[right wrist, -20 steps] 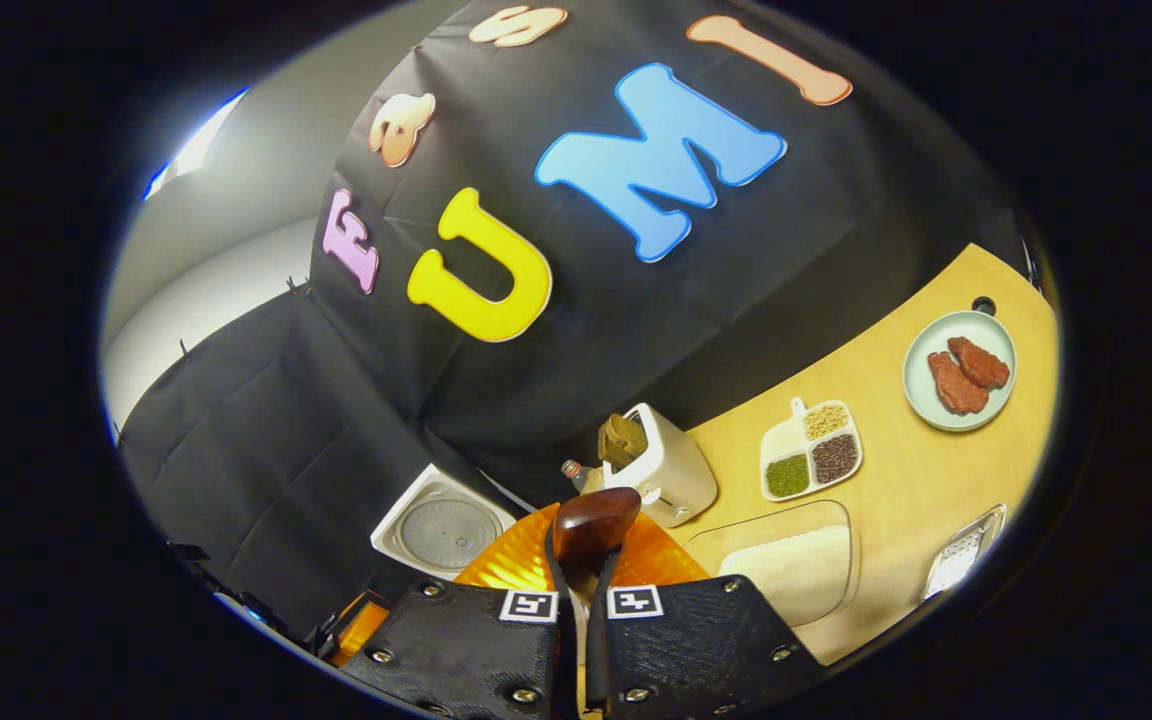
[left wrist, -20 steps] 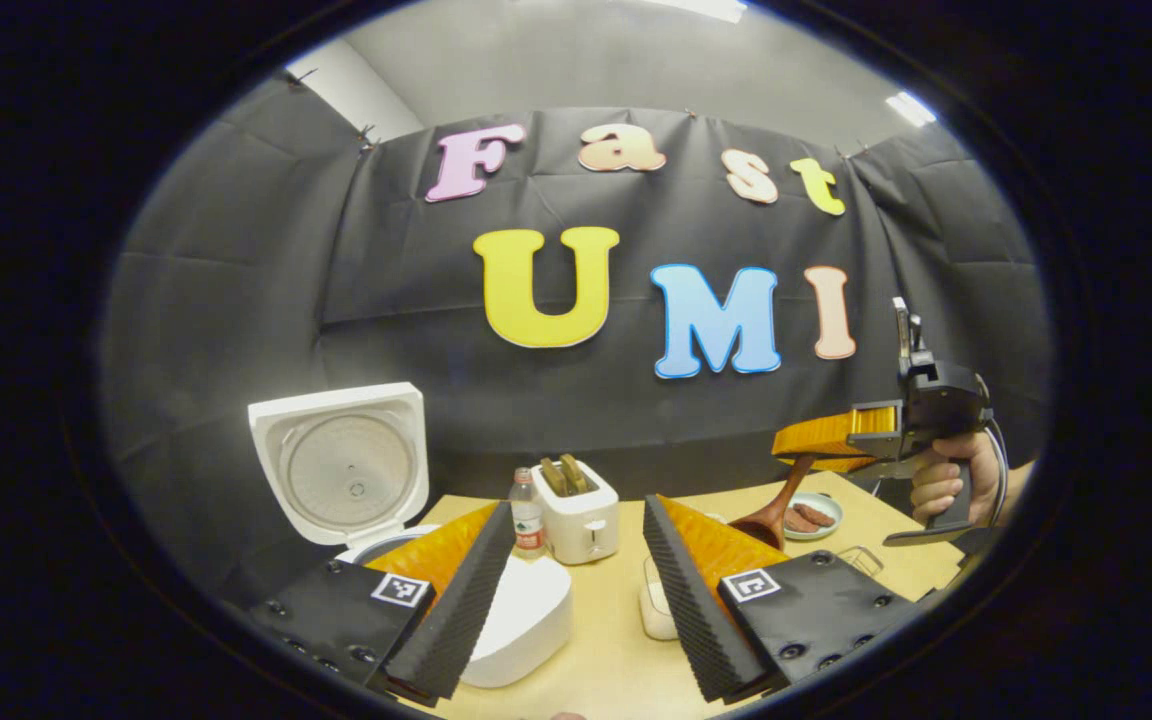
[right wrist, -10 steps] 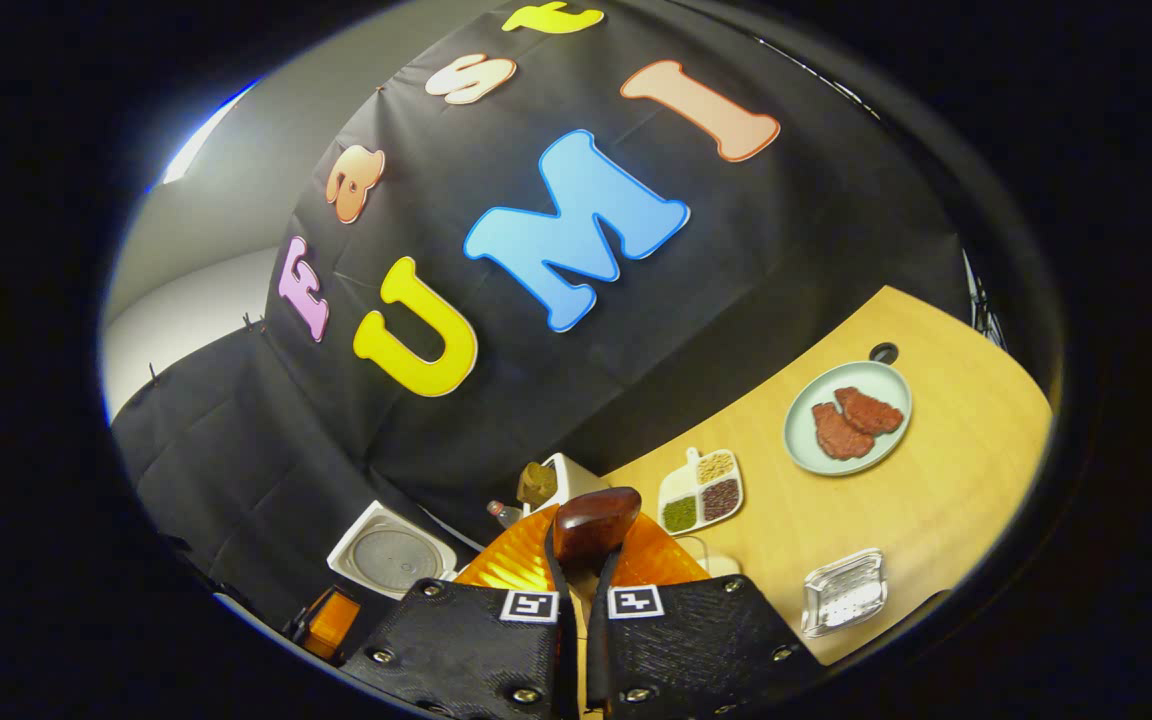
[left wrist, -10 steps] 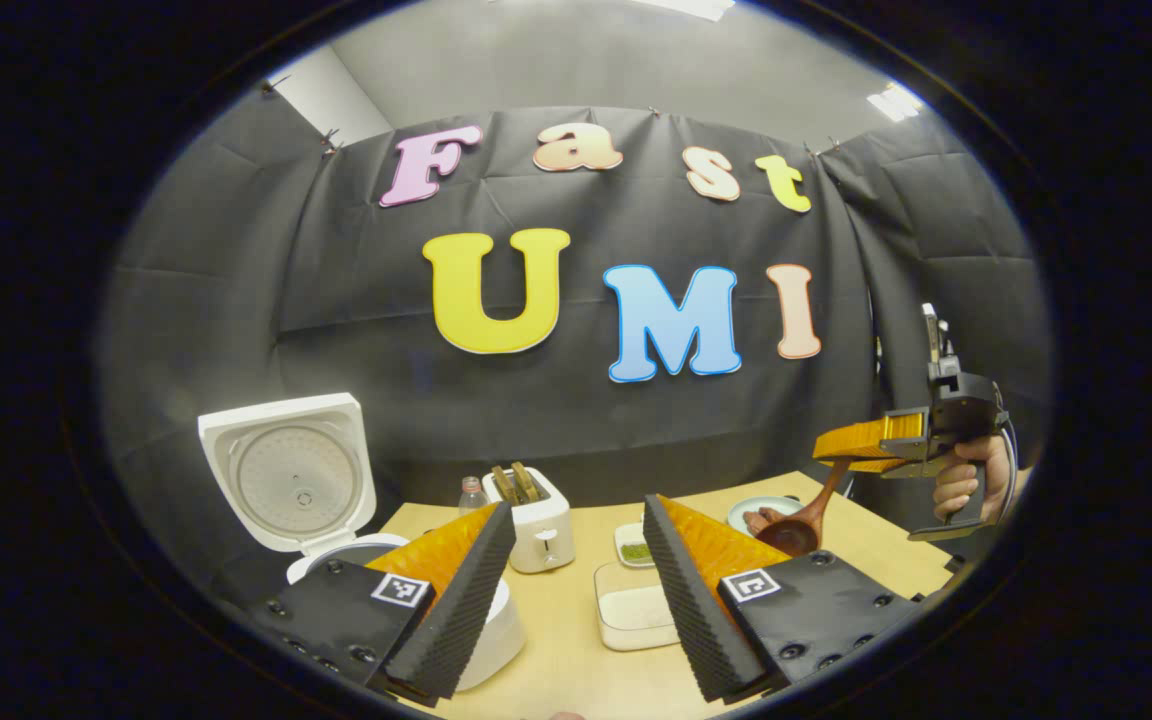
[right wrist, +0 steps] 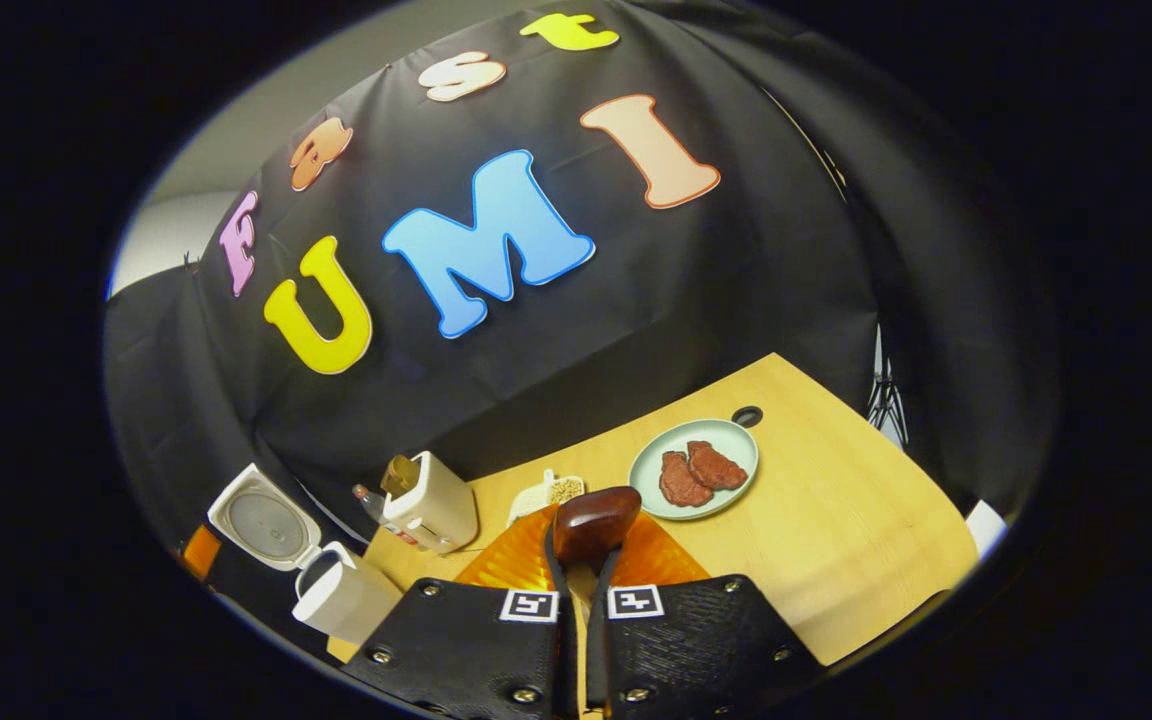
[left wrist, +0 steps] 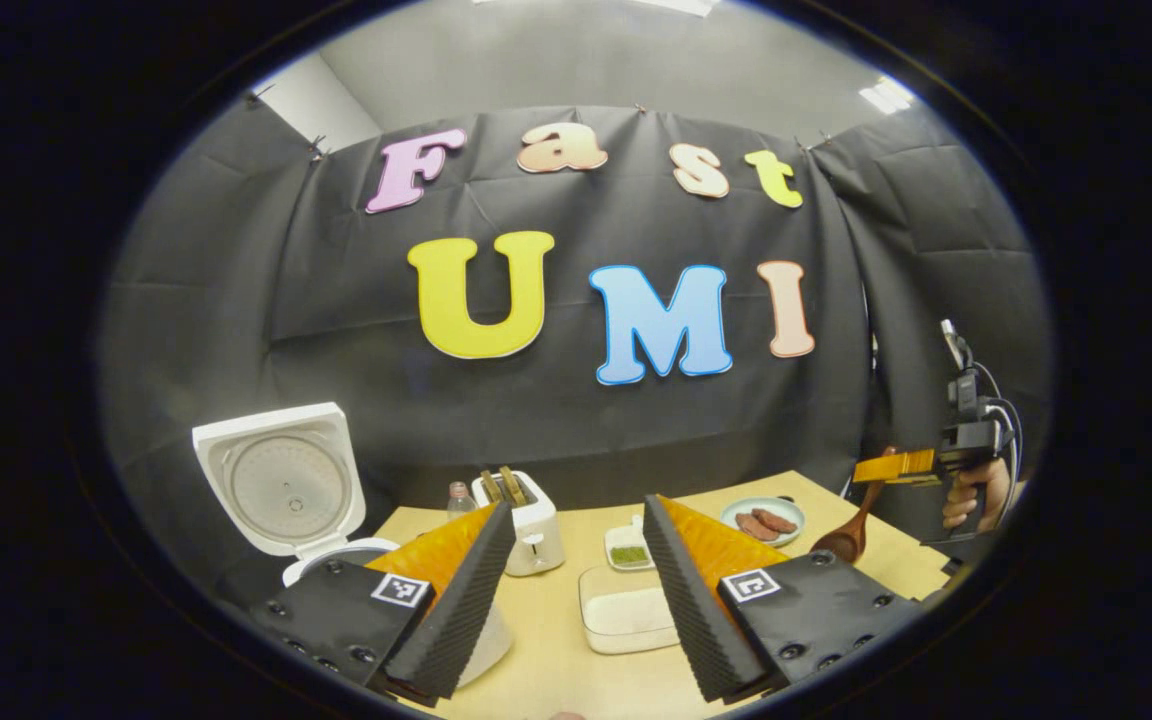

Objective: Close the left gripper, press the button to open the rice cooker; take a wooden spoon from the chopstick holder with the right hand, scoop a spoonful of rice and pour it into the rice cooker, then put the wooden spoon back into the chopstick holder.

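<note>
1. White rice cooker [left wrist: 281, 490] stands lid-up at the desk's [left wrist: 556, 640] left end, so the button step looks done. Left hand-held gripper [left wrist: 576, 600] hangs wide apart, empty.
2. Right hand-held gripper [right wrist: 576, 600] is clamped on the wooden spoon [right wrist: 594, 522], far right of the cooker; whether it carries rice I cannot tell, and the return to the holder remains.

Wooden spoon [left wrist: 848, 528] farther from rice cooker [left wrist: 288, 490]

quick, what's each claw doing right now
Left claw: open, holding nothing.
Right claw: closed on the spoon.
</note>
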The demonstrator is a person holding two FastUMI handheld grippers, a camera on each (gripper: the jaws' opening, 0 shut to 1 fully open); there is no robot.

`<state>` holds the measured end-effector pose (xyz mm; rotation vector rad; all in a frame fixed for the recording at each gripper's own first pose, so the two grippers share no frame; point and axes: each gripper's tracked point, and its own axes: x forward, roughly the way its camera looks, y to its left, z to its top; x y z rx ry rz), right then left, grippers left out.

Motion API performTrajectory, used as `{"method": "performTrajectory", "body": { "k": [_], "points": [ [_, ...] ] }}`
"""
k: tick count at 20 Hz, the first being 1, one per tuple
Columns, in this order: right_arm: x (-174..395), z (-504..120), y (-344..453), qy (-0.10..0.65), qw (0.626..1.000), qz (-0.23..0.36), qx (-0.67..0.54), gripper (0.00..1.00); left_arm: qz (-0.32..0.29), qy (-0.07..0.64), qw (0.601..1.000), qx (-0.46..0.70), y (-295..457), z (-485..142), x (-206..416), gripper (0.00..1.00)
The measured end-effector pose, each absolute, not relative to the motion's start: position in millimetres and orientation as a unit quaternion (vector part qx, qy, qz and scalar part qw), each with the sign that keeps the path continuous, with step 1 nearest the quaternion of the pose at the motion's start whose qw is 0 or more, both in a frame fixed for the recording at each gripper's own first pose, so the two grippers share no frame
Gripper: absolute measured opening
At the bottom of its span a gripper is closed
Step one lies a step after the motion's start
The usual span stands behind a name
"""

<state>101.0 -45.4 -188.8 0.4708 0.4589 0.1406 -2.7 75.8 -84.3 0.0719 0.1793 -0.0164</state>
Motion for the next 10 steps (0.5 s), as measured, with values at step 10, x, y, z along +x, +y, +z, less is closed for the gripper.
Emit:
{"method": "performTrajectory", "body": {
  "k": [10],
  "points": [
    [107.9, -259.3, -19.1, 0.272, 0.95, 0.078, 0.132, 0.04, 0.028, 0.106, 0.993, 0.046, 80.1, -82.0, -18.2, 0.91]
  ]
}}
